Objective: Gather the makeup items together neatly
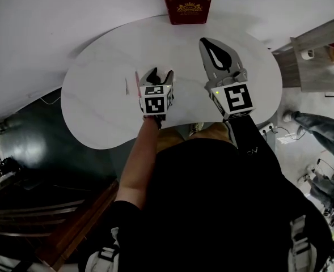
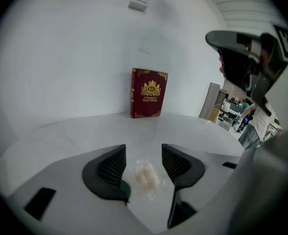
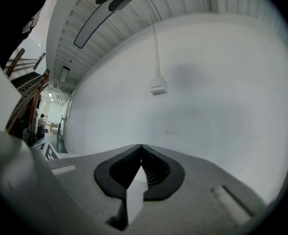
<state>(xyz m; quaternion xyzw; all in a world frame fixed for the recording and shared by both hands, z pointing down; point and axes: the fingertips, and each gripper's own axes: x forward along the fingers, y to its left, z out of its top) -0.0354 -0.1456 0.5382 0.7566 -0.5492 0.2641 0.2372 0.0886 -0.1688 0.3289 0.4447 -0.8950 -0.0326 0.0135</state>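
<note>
On the white rounded table (image 1: 98,106), a clear plastic packet of pale puffs (image 2: 146,177) lies between the left gripper's (image 2: 143,152) parted jaws, likely light, soft, slippery, best pinched mid-body; the right gripper (image 3: 141,147) is closed, empty.

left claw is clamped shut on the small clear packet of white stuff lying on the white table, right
No: the left claw is open, not clamped shut. The left gripper view shows its jaws apart, with the small clear packet of white stuff lying between them on the white table.
</note>
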